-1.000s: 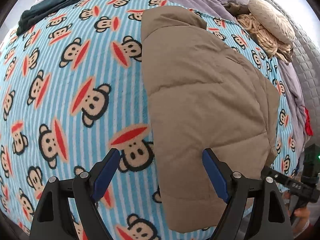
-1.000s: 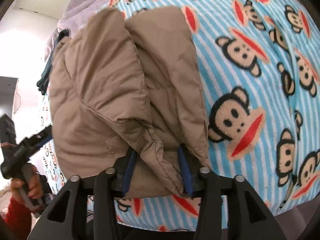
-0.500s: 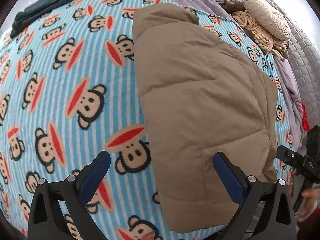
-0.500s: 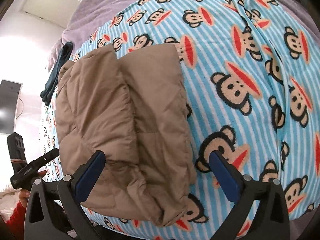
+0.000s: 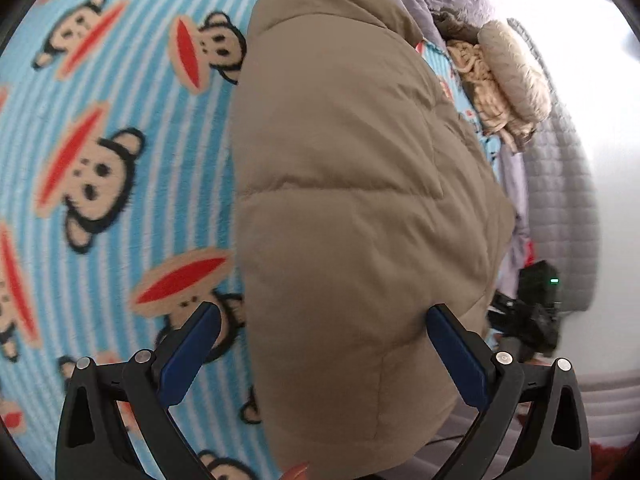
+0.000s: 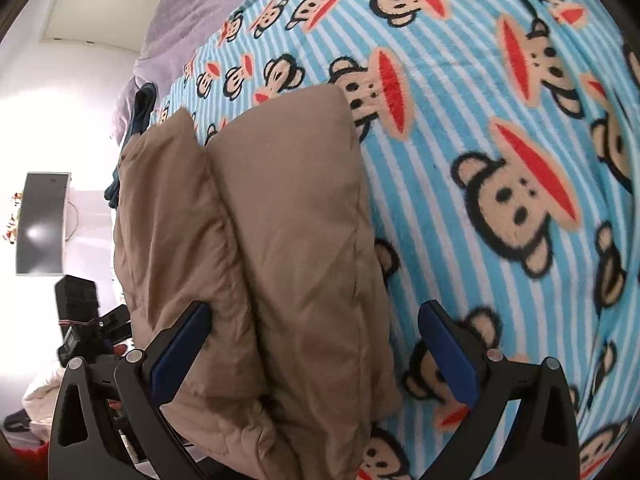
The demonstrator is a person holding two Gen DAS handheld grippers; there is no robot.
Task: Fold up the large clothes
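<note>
Jacket-wise: tan puffer jacket is lying folded on my blue striped monkey blanket. My left gripper and right gripper both hang over its near end, jaws spread wide, gripping nothing. Cream knit bundle sits further back.

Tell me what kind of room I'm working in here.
Most likely a bedroom: the folded tan padded jacket lies on a blue striped fleece blanket printed with monkey faces, over lilac bedding, with a grey quilted headboard alongside.
</note>
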